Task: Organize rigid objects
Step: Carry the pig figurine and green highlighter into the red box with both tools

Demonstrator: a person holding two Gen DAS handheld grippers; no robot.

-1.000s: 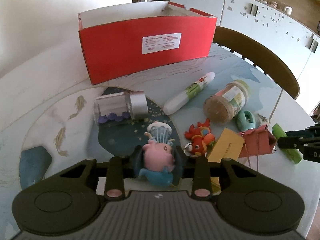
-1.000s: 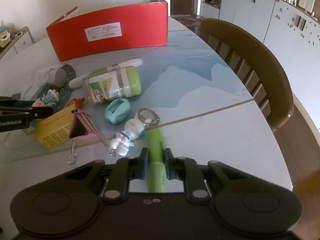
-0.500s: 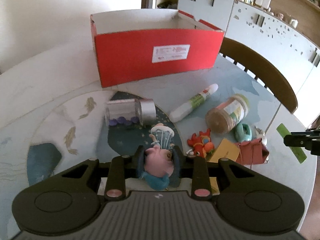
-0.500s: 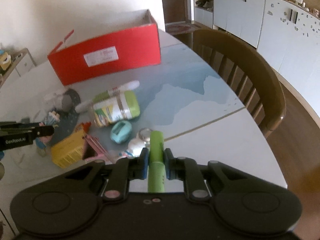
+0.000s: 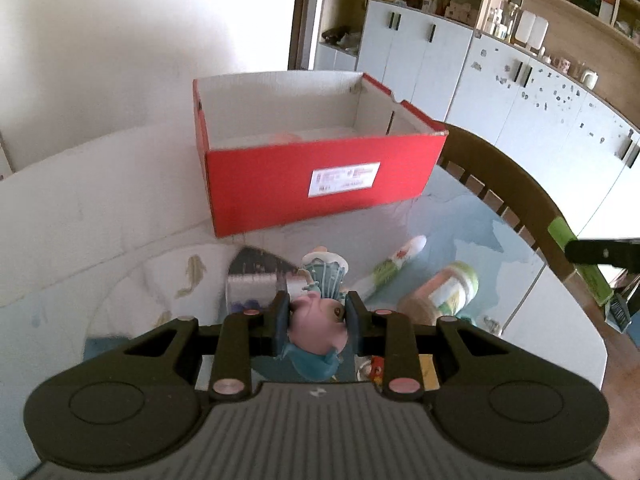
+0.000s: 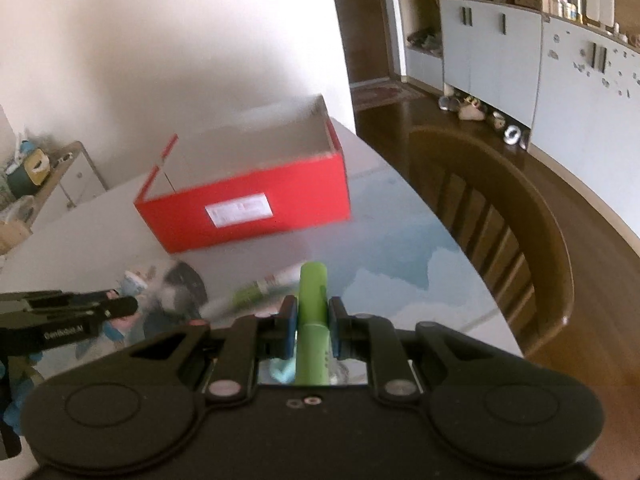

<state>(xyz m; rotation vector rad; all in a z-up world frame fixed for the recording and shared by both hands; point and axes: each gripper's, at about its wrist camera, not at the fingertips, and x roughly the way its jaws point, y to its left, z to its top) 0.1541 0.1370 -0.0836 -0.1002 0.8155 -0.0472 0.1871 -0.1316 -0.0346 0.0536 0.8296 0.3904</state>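
Pale tabletop (image 5: 100, 208) with blue map-like print, red box (image 5: 320, 184) at twelve o'clock, wooden chair (image 6: 500, 216) at three, grey cabinets (image 5: 520, 92) beyond. Left gripper (image 5: 318, 312) jaws clenched on pink figurine (image 5: 316, 320); right gripper (image 6: 312, 320) jaws clenched on green tube (image 6: 312, 312).

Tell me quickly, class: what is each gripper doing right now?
Left gripper: closed on the pink toy figure.
Right gripper: closed on the green stick.

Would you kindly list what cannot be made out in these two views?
- Red box contents: left wrist view, front wall hides the floor.
- Box label: right wrist view, motion blur.
- Table items: the right tool, shut on the green stick, covers them.
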